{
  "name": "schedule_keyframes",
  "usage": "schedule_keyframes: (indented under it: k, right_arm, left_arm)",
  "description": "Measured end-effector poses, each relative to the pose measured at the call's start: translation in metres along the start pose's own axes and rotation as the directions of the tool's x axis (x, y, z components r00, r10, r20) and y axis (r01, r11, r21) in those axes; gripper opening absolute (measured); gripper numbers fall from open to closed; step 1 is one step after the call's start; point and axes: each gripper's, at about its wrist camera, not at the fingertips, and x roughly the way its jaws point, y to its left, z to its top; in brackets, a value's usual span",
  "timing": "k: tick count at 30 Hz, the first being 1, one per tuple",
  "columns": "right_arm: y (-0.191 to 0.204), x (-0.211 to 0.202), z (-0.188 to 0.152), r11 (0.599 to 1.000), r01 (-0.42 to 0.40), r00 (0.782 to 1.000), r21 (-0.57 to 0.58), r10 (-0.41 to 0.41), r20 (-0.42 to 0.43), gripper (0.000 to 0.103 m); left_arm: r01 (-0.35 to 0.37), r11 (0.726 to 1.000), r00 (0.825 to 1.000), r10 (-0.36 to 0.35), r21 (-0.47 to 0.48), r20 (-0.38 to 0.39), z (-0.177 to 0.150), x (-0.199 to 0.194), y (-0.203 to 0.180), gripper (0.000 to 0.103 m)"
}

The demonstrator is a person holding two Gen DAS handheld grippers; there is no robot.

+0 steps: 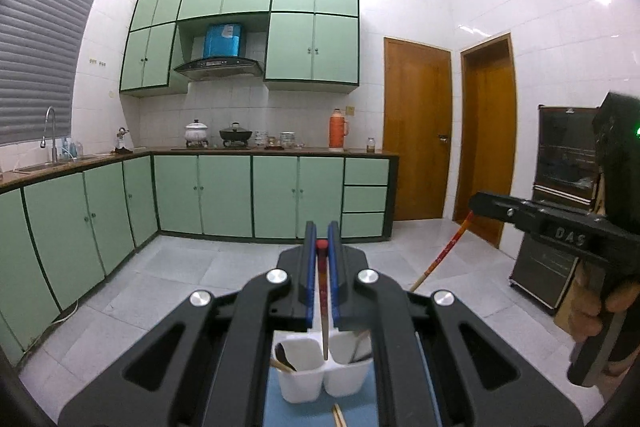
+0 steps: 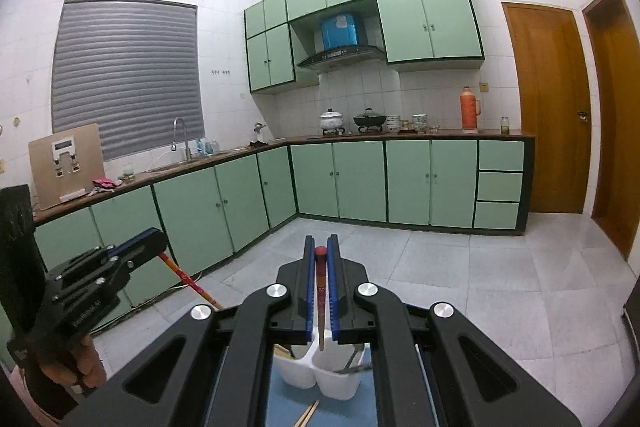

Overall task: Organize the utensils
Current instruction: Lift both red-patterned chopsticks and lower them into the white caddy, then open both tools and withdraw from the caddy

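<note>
Both sets of jaws are closed, each pinching one red-topped chopstick near its upper end. The left gripper (image 1: 322,245) holds its chopstick (image 1: 323,303) nearly upright between the blue pads, the tip pointing down toward the divider of a white holder (image 1: 320,379) at 6 o'clock in the left wrist view. The right gripper (image 2: 321,247) clamps a second chopstick (image 2: 321,307) the same way, its tip hanging just above the holder (image 2: 324,377), over the wall between its two compartments. The holder stands on a blue mat (image 1: 276,407) on the bench; its left compartment holds a dark spoon (image 1: 285,355) and wooden sticks, the right one some metal utensils (image 1: 358,347). More loose chopsticks (image 2: 307,415) lie on the mat just in front of the holder, at 6 o'clock. In the left view the right gripper (image 1: 478,203) shows at 3 o'clock with its chopstick (image 1: 444,251) slanting down; in the right view the left gripper (image 2: 154,241) shows at 9 o'clock, likewise holding its stick (image 2: 190,281).
</note>
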Motion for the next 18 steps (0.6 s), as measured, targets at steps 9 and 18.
schedule_keyframes:
  k: [9, 18]
  right_arm:
    - [-0.006, 0.076, -0.037, 0.999, 0.050, 0.991, -0.009, -0.051, -0.120, 0.006]
    - [-0.012, 0.114, -0.074, 0.999, 0.035, 0.979, 0.013, -0.032, -0.202, 0.006]
  left_arm:
    - [-0.027, 0.999, 0.998, 0.025, -0.036, -0.057, -0.032, 0.079, 0.019, 0.005]
    - [-0.036, 0.998, 0.988, 0.028, -0.048, -0.150, -0.073, 0.125, 0.034, 0.005]
